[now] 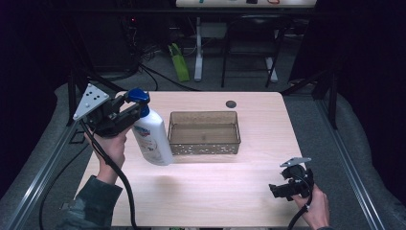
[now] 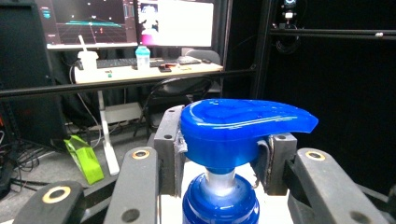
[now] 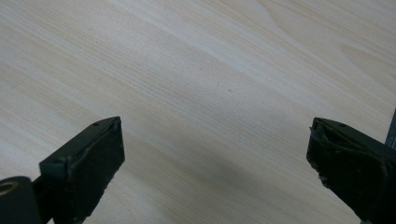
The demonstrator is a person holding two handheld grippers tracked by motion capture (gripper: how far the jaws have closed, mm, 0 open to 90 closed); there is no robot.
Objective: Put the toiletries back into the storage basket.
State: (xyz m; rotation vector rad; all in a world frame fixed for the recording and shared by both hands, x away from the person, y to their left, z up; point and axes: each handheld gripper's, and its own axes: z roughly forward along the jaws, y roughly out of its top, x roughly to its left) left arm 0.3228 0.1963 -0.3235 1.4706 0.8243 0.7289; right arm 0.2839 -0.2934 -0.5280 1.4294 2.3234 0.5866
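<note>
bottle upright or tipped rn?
Tipped. The bottle leans with its blue pump toward the table's left, base beside the bin; the left gripper clamps the pump neck.

This looks like a lab or work room. Black curtains [image 1: 368,72] hang around a light wooden table [image 1: 210,187] with metal rails [image 1: 349,167] beside it. Far off stands a desk [image 2: 140,70] with computer screens [image 2: 126,21], a keyboard [image 2: 116,62] and cables on the floor.

White pump bottle [image 1: 152,139] — blue head, tilted — beside the tray [image 1: 205,143].
</note>
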